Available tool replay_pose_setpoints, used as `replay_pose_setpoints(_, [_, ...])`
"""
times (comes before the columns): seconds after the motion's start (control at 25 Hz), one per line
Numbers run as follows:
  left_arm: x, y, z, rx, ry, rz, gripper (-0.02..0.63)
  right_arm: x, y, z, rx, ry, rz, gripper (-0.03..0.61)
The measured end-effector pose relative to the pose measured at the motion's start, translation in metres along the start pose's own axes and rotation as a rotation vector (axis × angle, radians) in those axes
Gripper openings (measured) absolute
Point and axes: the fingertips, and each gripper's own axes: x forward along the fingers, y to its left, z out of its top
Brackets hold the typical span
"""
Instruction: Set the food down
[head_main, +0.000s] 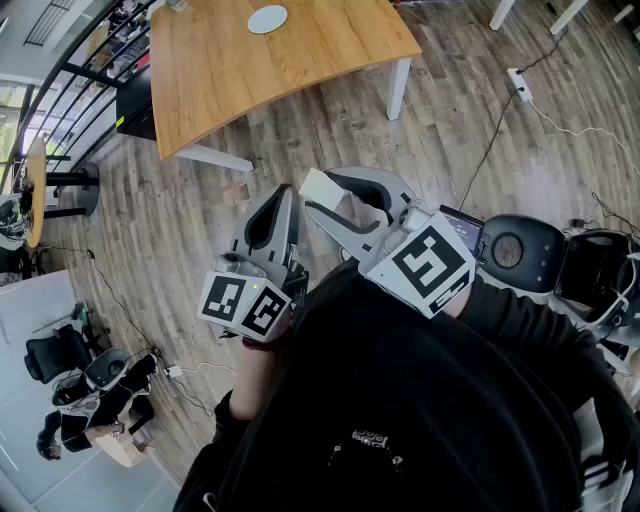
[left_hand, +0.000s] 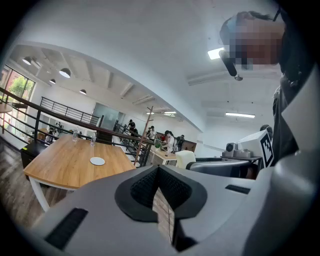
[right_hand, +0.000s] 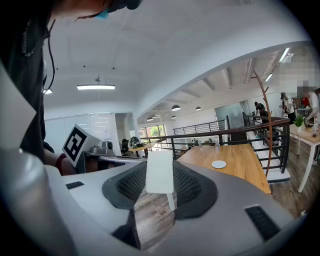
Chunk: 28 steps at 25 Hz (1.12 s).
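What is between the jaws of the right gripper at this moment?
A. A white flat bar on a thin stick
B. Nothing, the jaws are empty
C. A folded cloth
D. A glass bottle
A: the right gripper view shows a white flat bar with a thin stick below it, held between the pads of the right gripper.

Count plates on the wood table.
1: a white plate toward the middle of the table, nothing on it. No second plate shows in any view.
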Motion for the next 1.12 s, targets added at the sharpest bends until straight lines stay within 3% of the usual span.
replay_pose_setpoints(0.68, [0.037, -0.011, 0.002, -0.001, -0.002, -0.007, 0.003, -0.010, -0.034, -0.005, 0.025, 0.025, 0.010, 0.173])
replay_pose_setpoints(1.12, [0.062, -0.041, 0.002, 0.031, 0.062, -0.039, 0.005, -0.029, -0.047, 0.000, 0.065, -0.004, 0.046, 0.173])
